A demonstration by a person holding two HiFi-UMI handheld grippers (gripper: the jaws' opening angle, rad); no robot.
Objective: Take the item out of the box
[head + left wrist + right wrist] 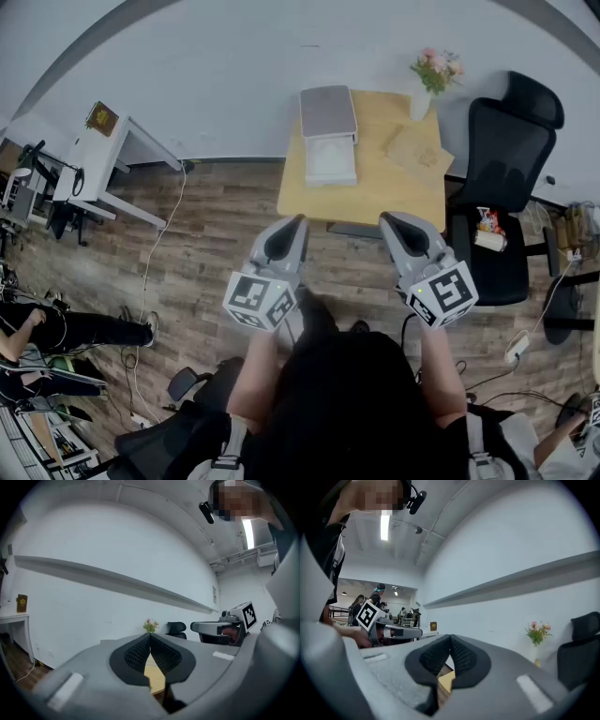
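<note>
A white box (330, 141) with its grey lid (327, 111) folded back lies on the far left part of a small wooden table (375, 192). What is inside the box cannot be made out. My left gripper (298, 221) and right gripper (386, 219) are held up side by side in front of the table, short of its near edge. Both are shut with nothing between the jaws. In the left gripper view the black pads (161, 656) meet at the tips. The right gripper view shows its pads (461, 658) touching too.
A flat brown item (412, 150) and a vase of pink flowers (433, 73) are on the table's right part. A black office chair (502, 178) stands right of the table. A white desk (98, 164) is at the left, with cables on the wooden floor.
</note>
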